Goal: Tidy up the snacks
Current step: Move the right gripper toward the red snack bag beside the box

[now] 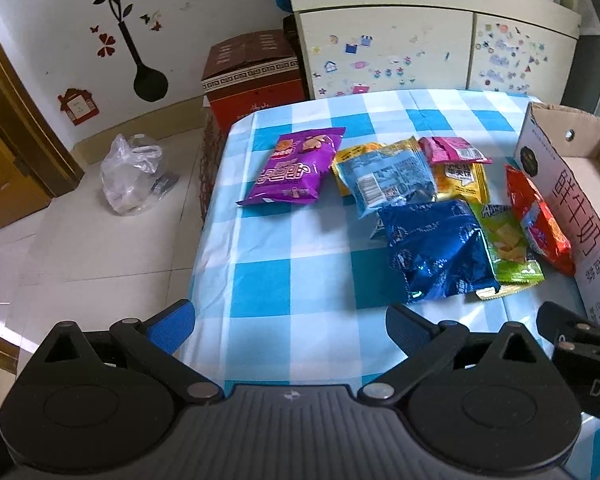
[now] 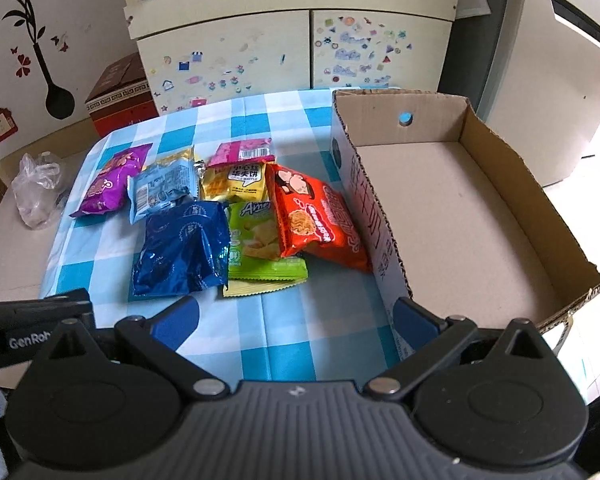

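Several snack packets lie on the blue-and-white checked tablecloth (image 1: pixel 300 248): a purple bag (image 1: pixel 296 168), a light-blue packet (image 1: pixel 384 180), a dark-blue foil bag (image 1: pixel 436 248), a green packet (image 1: pixel 508 244), a yellow packet (image 2: pixel 236 182), a pink packet (image 2: pixel 242 152) and an orange-red bag (image 2: pixel 316 220) leaning on the cardboard box (image 2: pixel 440 208). The box holds nothing. My left gripper (image 1: pixel 290 326) is open, hovering over the near table edge, short of the dark-blue bag. My right gripper (image 2: pixel 296 320) is open too, its right finger by the box's near corner.
A cream cabinet (image 1: pixel 420 48) with stickers stands behind the table. On the floor to the left sit a red-brown carton (image 1: pixel 256 76) and a clear plastic bag (image 1: pixel 134 172). A wooden door frame (image 1: pixel 16 120) is at far left.
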Tool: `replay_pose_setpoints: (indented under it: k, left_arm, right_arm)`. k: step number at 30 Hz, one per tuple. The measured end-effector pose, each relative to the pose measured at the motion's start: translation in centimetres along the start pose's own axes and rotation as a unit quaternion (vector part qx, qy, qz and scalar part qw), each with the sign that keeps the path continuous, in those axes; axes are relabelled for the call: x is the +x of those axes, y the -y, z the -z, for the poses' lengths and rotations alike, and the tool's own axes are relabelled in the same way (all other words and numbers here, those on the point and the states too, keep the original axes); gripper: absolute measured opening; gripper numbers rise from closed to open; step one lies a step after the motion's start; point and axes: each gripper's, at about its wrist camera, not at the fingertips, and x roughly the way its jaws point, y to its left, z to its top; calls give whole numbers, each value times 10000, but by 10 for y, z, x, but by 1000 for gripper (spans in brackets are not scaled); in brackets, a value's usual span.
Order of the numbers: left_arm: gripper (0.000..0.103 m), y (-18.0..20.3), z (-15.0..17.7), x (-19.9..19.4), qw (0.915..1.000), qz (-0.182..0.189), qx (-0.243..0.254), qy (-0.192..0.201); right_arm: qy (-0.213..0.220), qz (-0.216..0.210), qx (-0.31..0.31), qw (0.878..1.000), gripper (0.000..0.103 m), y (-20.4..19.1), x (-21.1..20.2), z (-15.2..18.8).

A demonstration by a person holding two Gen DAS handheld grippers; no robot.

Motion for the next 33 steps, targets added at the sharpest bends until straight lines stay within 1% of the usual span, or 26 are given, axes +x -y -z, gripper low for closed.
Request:
replay_pose_setpoints:
  k: [8, 13, 33]
  left_arm:
    - [103, 3, 0, -2, 10000, 1, 45, 18]
    - [103, 3, 1, 0, 10000, 16, -3, -40]
    - [102, 4, 1, -1, 9999, -122, 6, 8]
  right_arm:
    - [16, 17, -112, 9999, 102, -5, -1, 1]
    - [34, 57, -158, 9999, 102, -6, -1, 0]
    - [112, 88, -189, 9997, 102, -9, -1, 1]
